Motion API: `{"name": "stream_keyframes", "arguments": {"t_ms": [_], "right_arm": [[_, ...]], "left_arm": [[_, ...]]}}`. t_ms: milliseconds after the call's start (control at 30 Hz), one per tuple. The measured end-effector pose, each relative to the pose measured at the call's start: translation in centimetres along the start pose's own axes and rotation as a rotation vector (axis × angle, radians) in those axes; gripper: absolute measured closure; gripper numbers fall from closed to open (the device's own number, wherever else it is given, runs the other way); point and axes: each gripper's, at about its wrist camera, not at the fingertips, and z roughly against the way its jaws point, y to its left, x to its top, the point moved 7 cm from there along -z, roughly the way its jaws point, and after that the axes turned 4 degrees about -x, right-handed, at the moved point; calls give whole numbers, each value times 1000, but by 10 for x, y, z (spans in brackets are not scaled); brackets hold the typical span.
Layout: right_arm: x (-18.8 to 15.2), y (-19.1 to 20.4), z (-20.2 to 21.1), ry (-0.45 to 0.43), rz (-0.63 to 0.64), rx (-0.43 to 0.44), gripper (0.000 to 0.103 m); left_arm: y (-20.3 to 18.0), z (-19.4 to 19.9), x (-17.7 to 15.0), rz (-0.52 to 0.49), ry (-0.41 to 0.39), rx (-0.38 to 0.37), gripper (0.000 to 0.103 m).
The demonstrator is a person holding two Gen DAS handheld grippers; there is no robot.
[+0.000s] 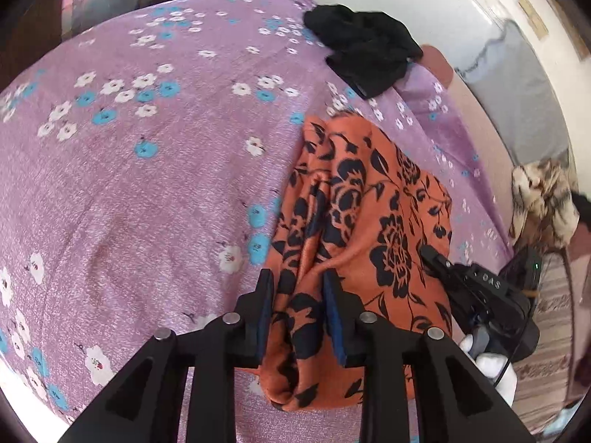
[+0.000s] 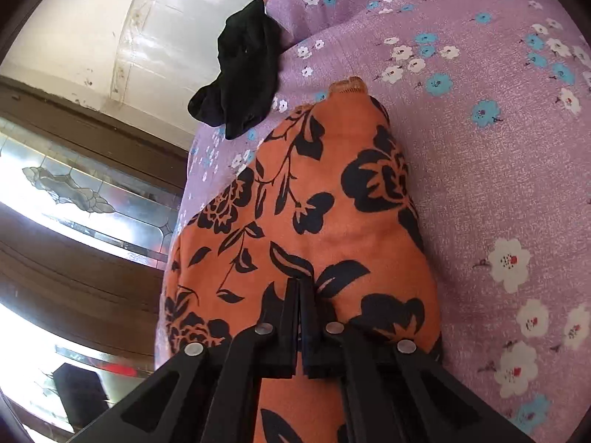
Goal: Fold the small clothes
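Cloth [image 1: 369,221], orange with dark flowers, lies bunched near the bed's [image 1: 147,184] right edge; left tool [image 1: 299,288] pinches a fold, right tool [image 2: 299,288] clamps it too; next, lift and lay it flat.

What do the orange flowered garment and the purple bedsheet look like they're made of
Orange flowered garment: probably a soft matte knit, maybe brushed; it bunches in rounded folds and has a stitched hem. Purple bedsheet: likely thin woven cotton or polyester with a printed floral pattern and a faint heathered sheen. Neither is certain.
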Motion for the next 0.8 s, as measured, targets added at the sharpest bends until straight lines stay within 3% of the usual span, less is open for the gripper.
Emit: {"name": "stream_keyframes", "arguments": {"t_ms": [33, 167, 300, 400, 467, 533, 633, 800], "right_arm": [[2, 9, 4, -3, 25, -7, 95], [15, 63, 6, -28, 127, 89, 95], [11, 110, -30, 42, 214, 109, 95], [-7, 105, -93, 173, 174, 98, 94], [-12, 104, -111, 157, 199, 148, 98], [-10, 104, -105, 151, 191, 132, 98], [-14, 110, -75, 134, 240, 101, 96], [-26, 108, 9, 17, 289, 154, 94]], "left_arm": [[4, 4, 3, 29, -16, -2, 73], [15, 22, 11, 16, -107, 122, 77], [11, 11, -1, -16, -35, 110, 77], [14, 5, -2, -58, -22, 178, 77], [22, -1, 0, -34, 0, 183, 77], [30, -8, 2, 17, 24, 174, 77], [35, -2, 6, 93, 15, 100, 77], [18, 26, 15, 24, -130, 90, 77]]}}
